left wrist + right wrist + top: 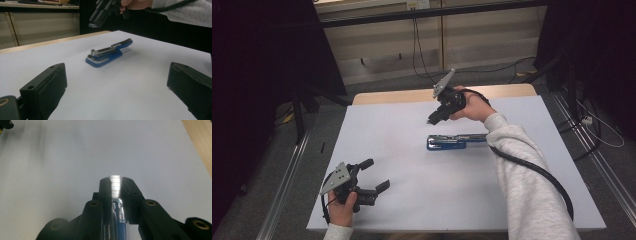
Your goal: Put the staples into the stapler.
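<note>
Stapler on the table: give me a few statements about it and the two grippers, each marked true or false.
1. The blue stapler lies on the white table. True.
2. The left gripper is clamped on the stapler. False: its jaws stand wide open, well apart from the stapler.
3. The right gripper pinches a shiny metal strip. True.
4. The right gripper rests on the table. False: it is held in the air above the table.
</note>
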